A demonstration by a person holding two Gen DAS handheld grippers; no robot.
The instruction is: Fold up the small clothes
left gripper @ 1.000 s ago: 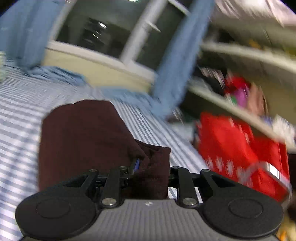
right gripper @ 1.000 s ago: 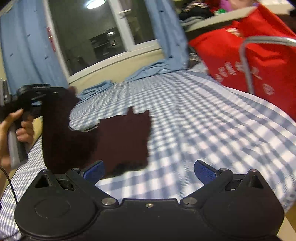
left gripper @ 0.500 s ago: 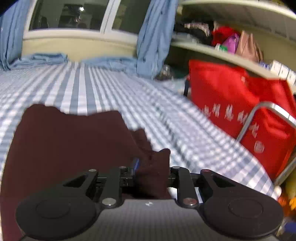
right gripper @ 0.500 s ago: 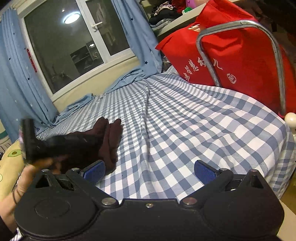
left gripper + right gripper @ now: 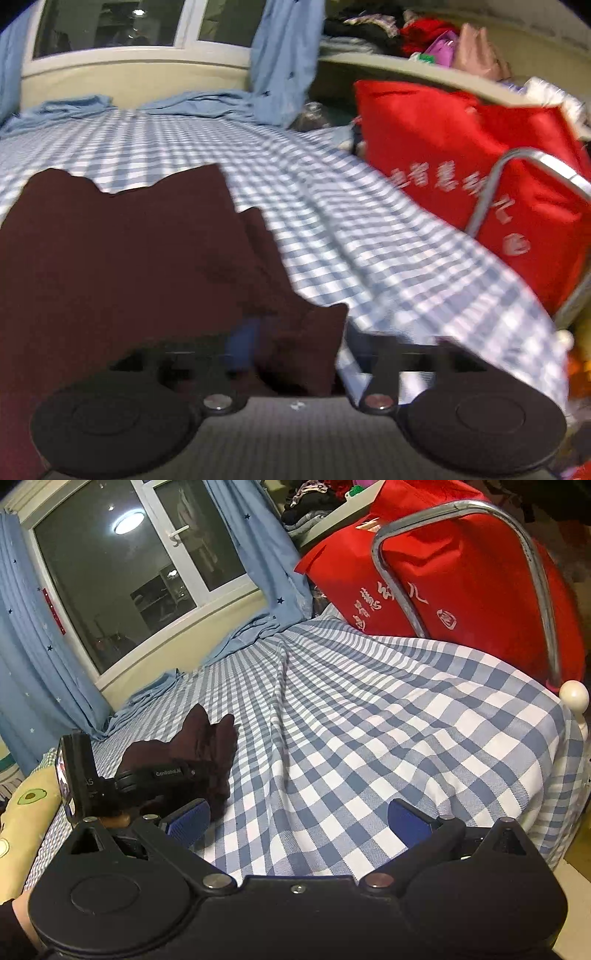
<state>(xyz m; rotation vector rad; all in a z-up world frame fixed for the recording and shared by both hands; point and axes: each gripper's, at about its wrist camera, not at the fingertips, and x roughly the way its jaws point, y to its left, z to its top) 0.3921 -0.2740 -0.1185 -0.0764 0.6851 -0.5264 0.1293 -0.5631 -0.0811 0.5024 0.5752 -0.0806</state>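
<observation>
Nearest the lens in the left wrist view, the left gripper (image 5: pixel 295 343) has its jaws opening, their blur spread to either side, and a bunched corner of the dark maroon soft knit garment (image 5: pixel 122 251) lies loose between them, no longer pinched. A second ago that corner was clamped tight in narrow jaws and the cloth hung lifted above the bed; now the garment lies spread flat from 6 to 10 o'clock on the blue-and-white checked bedsheet (image 5: pixel 369 236).

In the right wrist view the right gripper (image 5: pixel 299 818) stands wide and empty, blue pads well apart, over bare sheet, with the garment (image 5: pixel 207 749) at about 9 o'clock under the other tool. It was just as wide before.

The cloth looks light, limp and slightly grippy, so it should drape rather than hold a crease. I judge that an edge or corner is the best hold, pinched through both layers and lifted low so the fold does not slide.

Farther off, at 2 o'clock, a red fabric bag with white lettering (image 5: pixel 480 158) sits behind a curved metal rail (image 5: pixel 491 192); blue curtains (image 5: pixel 284 55) hang by the window at 12.
</observation>
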